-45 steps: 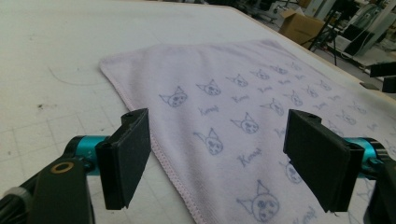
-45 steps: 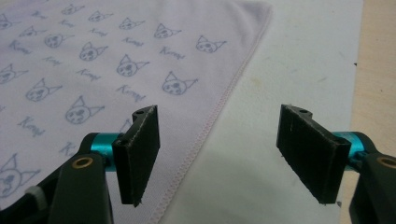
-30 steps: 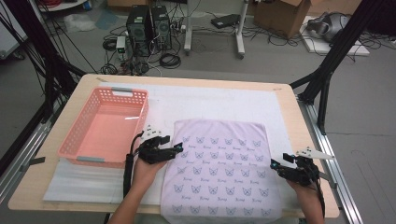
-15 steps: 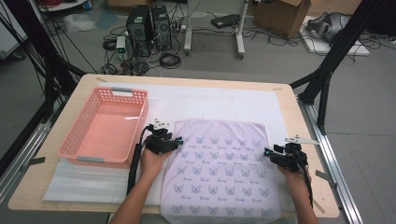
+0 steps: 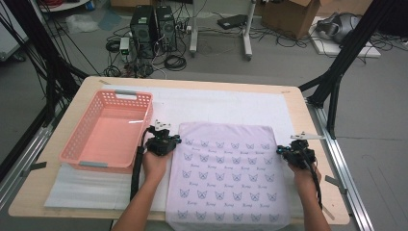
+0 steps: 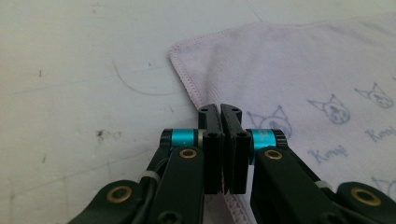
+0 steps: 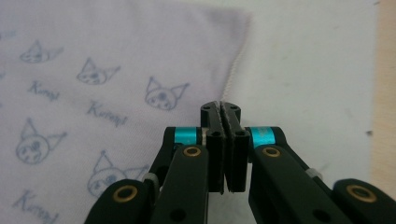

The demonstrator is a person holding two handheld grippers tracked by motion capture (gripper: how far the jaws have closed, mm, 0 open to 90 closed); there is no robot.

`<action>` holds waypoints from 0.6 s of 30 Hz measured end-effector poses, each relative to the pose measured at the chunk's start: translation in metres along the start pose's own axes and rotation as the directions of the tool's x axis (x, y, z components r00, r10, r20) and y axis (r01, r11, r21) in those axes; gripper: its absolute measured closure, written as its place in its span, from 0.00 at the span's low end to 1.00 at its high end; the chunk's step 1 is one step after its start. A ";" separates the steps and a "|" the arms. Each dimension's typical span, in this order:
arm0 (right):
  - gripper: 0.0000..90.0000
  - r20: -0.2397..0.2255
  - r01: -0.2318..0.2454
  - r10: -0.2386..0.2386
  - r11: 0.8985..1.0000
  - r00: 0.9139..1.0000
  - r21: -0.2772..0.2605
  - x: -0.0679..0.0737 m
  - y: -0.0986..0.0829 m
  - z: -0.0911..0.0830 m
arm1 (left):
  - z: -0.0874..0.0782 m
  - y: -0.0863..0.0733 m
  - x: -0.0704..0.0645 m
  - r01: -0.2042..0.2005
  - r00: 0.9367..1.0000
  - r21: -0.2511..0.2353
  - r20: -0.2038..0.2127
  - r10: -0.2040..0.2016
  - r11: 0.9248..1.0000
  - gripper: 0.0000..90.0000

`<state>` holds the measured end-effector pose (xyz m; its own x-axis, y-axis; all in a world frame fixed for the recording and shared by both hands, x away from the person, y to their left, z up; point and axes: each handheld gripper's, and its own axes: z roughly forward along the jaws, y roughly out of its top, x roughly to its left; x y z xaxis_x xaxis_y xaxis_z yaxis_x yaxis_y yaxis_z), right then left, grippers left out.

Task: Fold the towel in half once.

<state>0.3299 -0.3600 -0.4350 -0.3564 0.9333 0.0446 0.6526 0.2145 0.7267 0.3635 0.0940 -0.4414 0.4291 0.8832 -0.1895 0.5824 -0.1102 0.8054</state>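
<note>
Closest to me, the person's two forearms come in over the near edge of the counter [image 5: 308,103], one on each side of a pale lilac towel [image 5: 226,178] printed with small cat faces. The towel lies flat and spread out on the white sheet [image 5: 216,103] that covers the middle of the counter, its near end reaching the counter's front edge.

The left gripper [image 5: 163,142] sits at the towel's left hem, near the far left corner. In the left gripper view its jaws are pressed together right over that stitched hem, and the towel [image 6: 299,74] edge runs into them, so it is pinching the towel. The right gripper [image 5: 294,151] is at the opposite hem, a little below the far right corner. In the right gripper view its jaws are likewise closed on the towel [image 7: 107,60] border, with bare white sheet to their right.

Just beside the left gripper, touching neither it nor the towel, stands a pink plastic basket [image 5: 77,144] with a latticed wall.

Beyond the counter, on the floor, are computer towers [image 5: 151,21] and loose cables [image 5: 173,60].
</note>
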 end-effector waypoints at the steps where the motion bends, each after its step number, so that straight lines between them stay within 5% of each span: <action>1: 0.99 0.002 -0.021 0.021 1.000 1.000 -0.018 -0.003 0.001 -0.002 | -0.001 0.005 -0.002 -0.008 1.000 -0.017 -0.002 0.008 1.000 0.97; 6: 0.99 0.015 -0.059 0.061 0.994 0.998 -0.092 -0.011 0.005 -0.007 | -0.003 0.027 -0.003 0.004 1.000 -0.068 -0.003 -0.004 0.998 0.97; 18: 0.99 -0.072 -0.045 0.034 0.987 0.997 -0.155 -0.005 -0.001 -0.031 | -0.026 0.019 -0.002 0.011 0.998 -0.067 0.059 -0.007 0.998 0.97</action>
<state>0.3106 -0.3742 -0.4145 -0.3811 0.9169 0.1190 0.5562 0.1245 0.8217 0.3559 0.1022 -0.4111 0.4646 0.8557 -0.2279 0.5399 -0.0697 0.8389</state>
